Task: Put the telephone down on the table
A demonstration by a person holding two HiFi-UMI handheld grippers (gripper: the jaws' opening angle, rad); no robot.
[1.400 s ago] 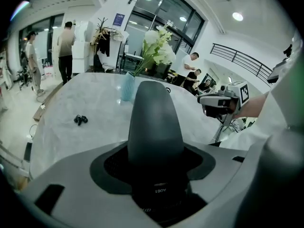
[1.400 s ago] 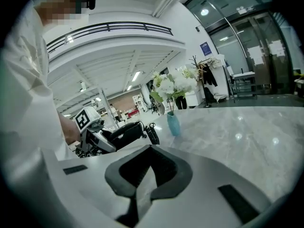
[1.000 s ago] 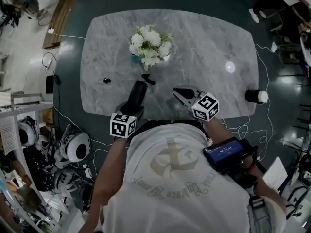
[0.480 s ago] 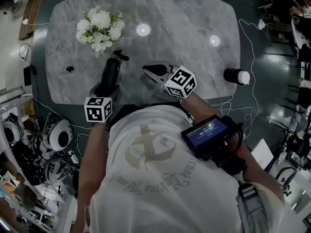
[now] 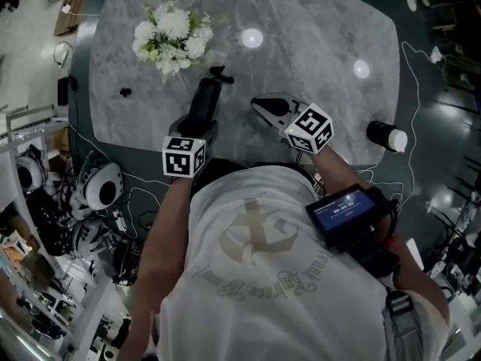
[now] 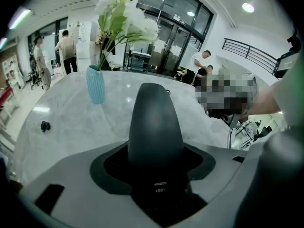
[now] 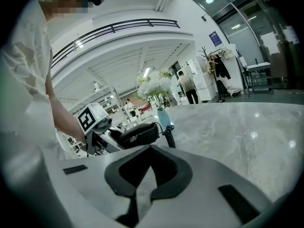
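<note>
A black telephone handset [image 5: 207, 100] sticks forward out of my left gripper [image 5: 197, 130], which is shut on its near end, above the front part of the marble table [image 5: 316, 43]. A coiled cord [image 5: 220, 74] leaves the handset's far tip. In the left gripper view the handset [image 6: 154, 127] fills the gap between the jaws. My right gripper [image 5: 257, 105] hovers just to the right, shut, with nothing in it. In the right gripper view the handset [image 7: 137, 134] is held level above the tabletop, and its cord [image 7: 170, 137] hangs down toward the table.
White flowers [image 5: 171, 32] in a teal vase [image 6: 95, 83] stand at the table's far left. A small black object [image 5: 125, 92] lies left of the handset. On the floor, a black-and-white cylinder [image 5: 387, 136] lies right of the table, and helmets and cables [image 5: 98, 186] lie to the left.
The head camera has swung, so the table sits differently in view. The left gripper still holds the handset. Both grippers stay side by side over the table's front part.
</note>
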